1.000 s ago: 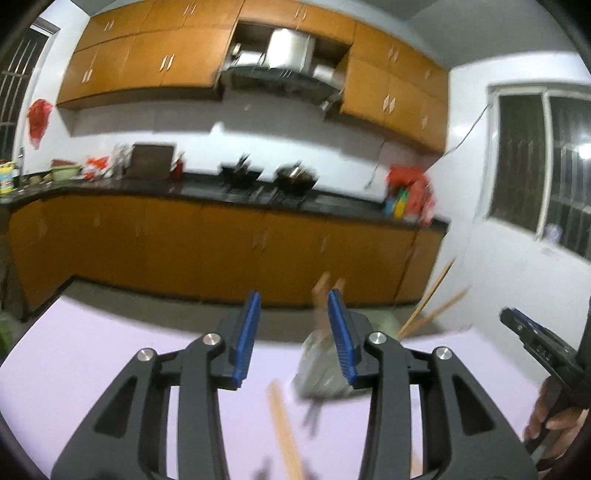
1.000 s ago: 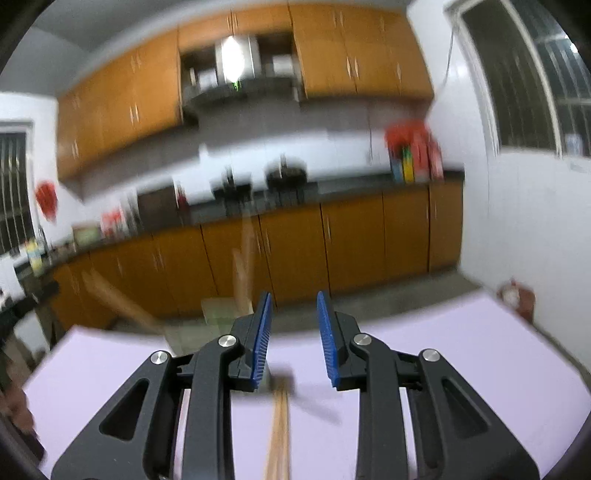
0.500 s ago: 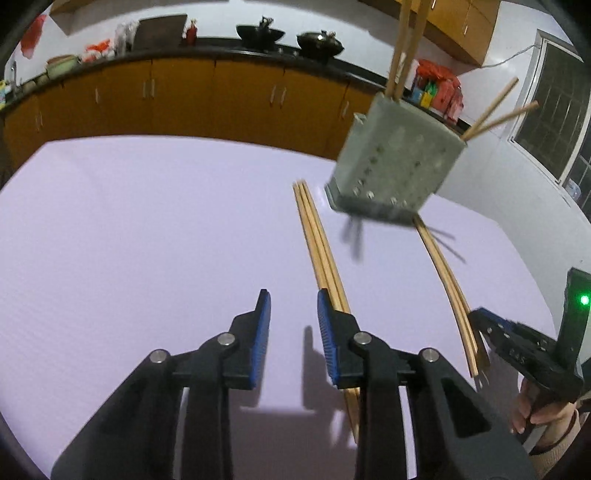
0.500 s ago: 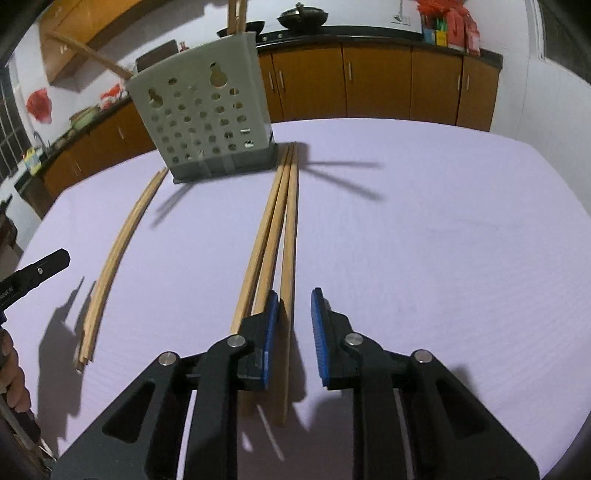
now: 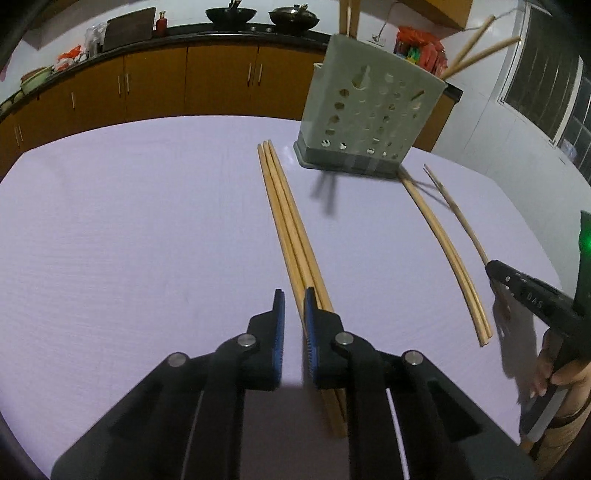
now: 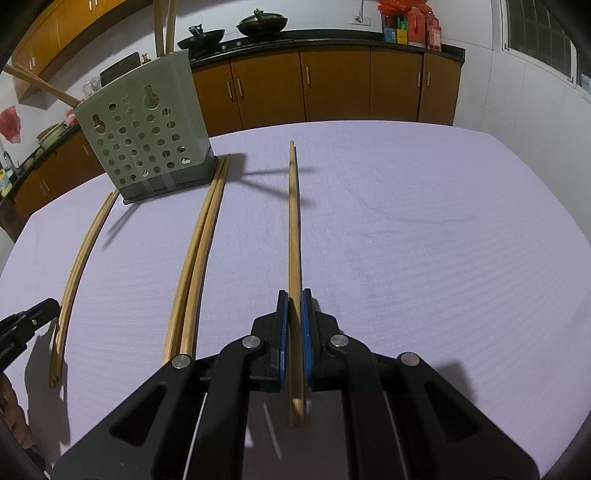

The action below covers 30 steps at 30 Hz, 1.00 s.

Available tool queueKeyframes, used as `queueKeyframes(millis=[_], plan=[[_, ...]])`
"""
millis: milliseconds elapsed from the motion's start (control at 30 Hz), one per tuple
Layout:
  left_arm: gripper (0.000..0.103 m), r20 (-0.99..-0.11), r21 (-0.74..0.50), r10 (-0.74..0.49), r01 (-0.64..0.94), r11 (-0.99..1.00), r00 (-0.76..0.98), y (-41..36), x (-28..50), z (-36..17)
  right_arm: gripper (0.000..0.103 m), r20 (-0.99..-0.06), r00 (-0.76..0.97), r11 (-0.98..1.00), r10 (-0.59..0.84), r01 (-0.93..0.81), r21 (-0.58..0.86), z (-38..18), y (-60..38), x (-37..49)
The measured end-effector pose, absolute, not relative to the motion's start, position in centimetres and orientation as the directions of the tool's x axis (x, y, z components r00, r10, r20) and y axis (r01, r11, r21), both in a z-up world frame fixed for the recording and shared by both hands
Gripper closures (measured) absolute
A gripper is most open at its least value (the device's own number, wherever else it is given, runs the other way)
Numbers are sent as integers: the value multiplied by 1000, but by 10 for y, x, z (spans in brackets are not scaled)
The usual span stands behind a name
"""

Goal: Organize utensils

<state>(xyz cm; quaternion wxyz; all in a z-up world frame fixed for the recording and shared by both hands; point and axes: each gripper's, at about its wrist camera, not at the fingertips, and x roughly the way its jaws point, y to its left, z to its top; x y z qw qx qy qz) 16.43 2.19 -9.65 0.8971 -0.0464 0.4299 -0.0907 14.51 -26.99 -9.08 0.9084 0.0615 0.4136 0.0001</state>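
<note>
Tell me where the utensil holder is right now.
The utensil holder stands at the table's far left in the right wrist view, with chopsticks lying beside its base.

We cannot tell whether the left gripper [image 5: 294, 325] pinches a chopstick from the bundle [image 5: 291, 236] or only stands over it; its right finger [image 5: 309, 332] covers the near stretch. Chopsticks [image 6: 164, 26] standing in the holder [image 6: 147, 129] run past the top edge. The right gripper's [image 6: 294, 325] body hides the table's [image 6: 424, 229] near edge.
</note>
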Motion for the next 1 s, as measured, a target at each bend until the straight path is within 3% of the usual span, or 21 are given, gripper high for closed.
queueKeyframes(millis=[467,733,1000], plan=[[94,-780,-97,-138,101,990,610,7,174,-99,95,-755,654,998,33,20,62,-90,-262,142],[95,-778,-90,-63,-11,996,625,53,183,-97,95,-752,659,994,31,57,90,-90,-273,146],[94,-771,-99,-79,4,995,632,62,179,-96,95,-752,655,995,74,1,98,-90,-268,141]])
